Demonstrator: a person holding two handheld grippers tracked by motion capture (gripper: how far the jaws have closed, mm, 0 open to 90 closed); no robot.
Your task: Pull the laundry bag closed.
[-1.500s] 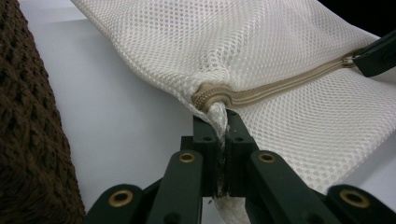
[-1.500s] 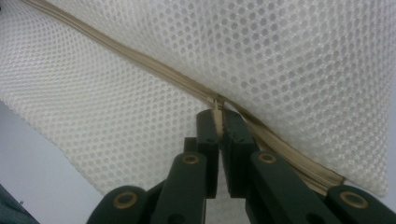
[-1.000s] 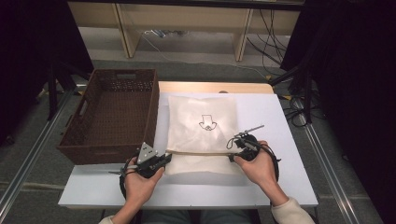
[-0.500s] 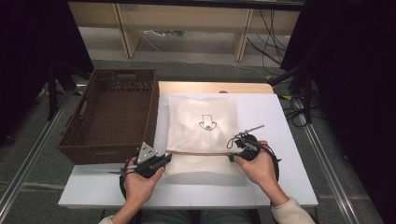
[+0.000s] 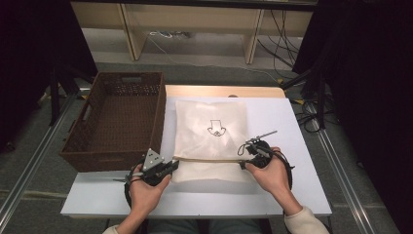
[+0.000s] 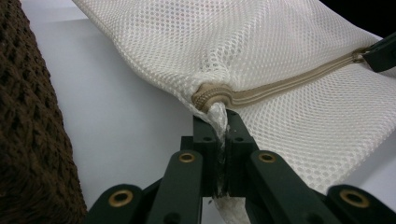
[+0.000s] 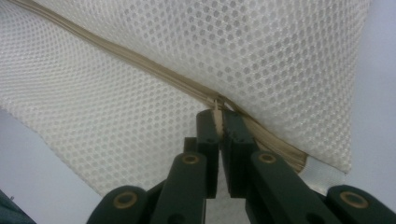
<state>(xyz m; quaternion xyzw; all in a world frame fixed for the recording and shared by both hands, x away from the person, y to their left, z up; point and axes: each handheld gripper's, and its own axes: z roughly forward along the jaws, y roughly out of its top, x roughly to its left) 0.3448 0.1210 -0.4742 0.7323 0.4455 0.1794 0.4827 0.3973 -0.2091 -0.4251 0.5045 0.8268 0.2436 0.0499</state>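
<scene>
A person seated at the near edge of a white table point(image 5: 302, 195) holds a white mesh bag point(image 5: 210, 127) by both ends of its tan zipper point(image 5: 209, 159), which runs left to right across the bag's near part. The left gripper point(image 5: 171, 165), closed tight, pinches the bunched mesh at the zipper's left end point(image 6: 212, 95); in the left gripper view a fold of netting is squeezed between its black jaws. The right gripper point(image 5: 245, 157), also closed, clamps the small zipper pull point(image 7: 217, 105) near the bag's right end, seen between the jaws in the right gripper view. The bag lies flat in the middle of the table, a small dark printed mark point(image 5: 215, 128) on its upper face. A brown woven basket point(image 5: 117, 148) stands just left of the bag, at the table's left side.
</scene>
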